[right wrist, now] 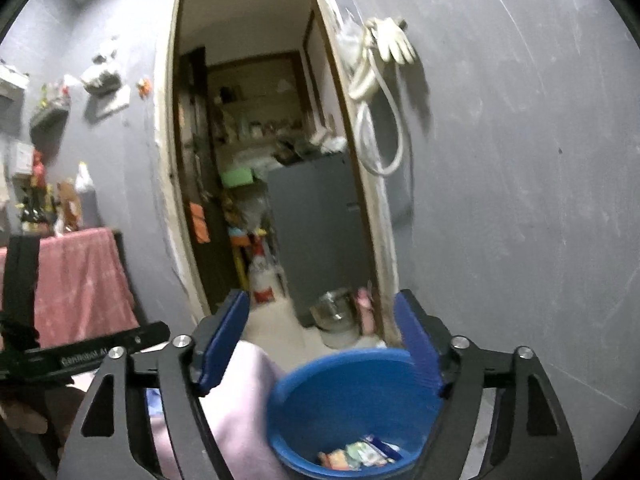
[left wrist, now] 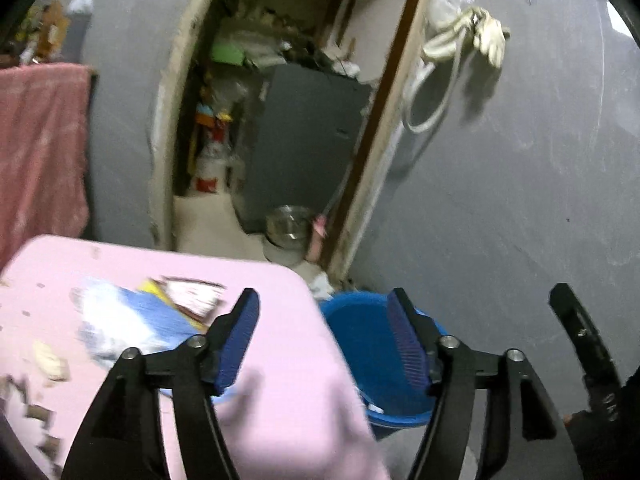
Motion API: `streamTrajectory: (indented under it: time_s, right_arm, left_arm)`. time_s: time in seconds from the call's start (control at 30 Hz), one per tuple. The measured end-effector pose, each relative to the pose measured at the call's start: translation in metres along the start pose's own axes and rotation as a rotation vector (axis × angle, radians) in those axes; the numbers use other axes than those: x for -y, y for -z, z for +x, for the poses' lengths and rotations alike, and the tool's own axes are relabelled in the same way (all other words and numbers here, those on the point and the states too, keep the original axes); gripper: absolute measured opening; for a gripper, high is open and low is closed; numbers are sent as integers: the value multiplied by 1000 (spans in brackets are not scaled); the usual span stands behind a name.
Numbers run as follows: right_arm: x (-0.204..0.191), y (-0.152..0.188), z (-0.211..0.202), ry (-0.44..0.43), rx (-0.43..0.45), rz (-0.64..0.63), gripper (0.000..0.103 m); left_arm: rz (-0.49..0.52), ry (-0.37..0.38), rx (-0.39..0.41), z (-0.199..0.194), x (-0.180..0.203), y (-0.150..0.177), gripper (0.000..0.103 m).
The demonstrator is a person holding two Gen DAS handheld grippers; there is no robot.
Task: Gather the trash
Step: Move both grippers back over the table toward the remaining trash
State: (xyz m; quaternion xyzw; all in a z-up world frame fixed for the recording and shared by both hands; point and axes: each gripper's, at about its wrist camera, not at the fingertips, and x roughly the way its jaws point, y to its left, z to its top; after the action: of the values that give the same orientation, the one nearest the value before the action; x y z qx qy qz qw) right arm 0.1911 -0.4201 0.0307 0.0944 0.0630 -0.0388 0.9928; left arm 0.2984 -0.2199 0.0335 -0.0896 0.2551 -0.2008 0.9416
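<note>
We had both claws spread and holding nothing. The left claw hung over the near right corner of the pink bench, and the right claw hung above the blue bucket, at the lower middle of the right wrist view.

The relation that mattered was this: the remaining trash lay on the bench at the lower left of the left wrist view, to the left of and slightly beyond the left claw's fingers, while the bucket sat just beside the bench's right edge, under the left claw's right finger. So we judged the left claw the nearer one for the next pick, and the carry to the bucket a short one to the right.

The largest piece was a blue and white wrapper, its long axis running from upper left to lower right, toward the left finger. A white and brown wrapper lay touching its upper right end, with a yellow edge showing between them. We counted those two clearly; beyond them were one pale scrap and several small brownish bits along the left edge, too blurred to count.

Inside the bucket we saw a small heap of coloured wrappers, perhaps three or four, though blur kept us from being sure. One bucket and one bench were in view.
</note>
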Motion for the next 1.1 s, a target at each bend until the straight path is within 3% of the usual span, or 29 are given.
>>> streamTrajectory:
  time_s: [0.23,0.3,0.6,0.87,1.1]
  right_arm:
    - [-45,-15,-14,-79,48,-17,99]
    - [-58,-17,-18,-103,61,-21,103]
    - [-111,-21,-33,-183,89,-74,103]
    - [-148,-12,-29,-250,65,-106,103]
    - [-167,5,-8,-270,3,-118,103]
  left_arm:
    - [-24,-82,139,-68,-44,-16,93]
    - [-30,-105,176,-87,-56,-19,94]
    - [-5,-215,259,-145,-95,-12,97]
    - [-6,-309,251,-166,-139,6,101]
    - [-47,-357,187,-157,-177,24,101]
